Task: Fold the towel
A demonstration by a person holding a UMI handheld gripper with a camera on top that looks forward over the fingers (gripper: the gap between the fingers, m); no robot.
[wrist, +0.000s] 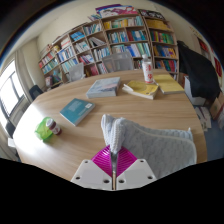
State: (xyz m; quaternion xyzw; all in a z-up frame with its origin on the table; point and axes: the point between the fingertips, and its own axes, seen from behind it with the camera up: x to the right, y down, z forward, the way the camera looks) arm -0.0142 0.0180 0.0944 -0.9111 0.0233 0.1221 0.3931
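Tool (114, 160) was clamped on the white towel (150, 142), fingers pinching a raised edge; the rest lay on the round desk (70, 140). Beyond the towel: blue book (77, 111), grey book (103, 87), can (147, 71), bookshelves (115, 40).

Towel (150, 145): tabletop (85, 135) near edge, pinched in claw (112, 163). Book (77, 111): left centre. Papers (103, 87): middle. Can (148, 71): far edge. Bookshelves (110, 42): behind tabletop.
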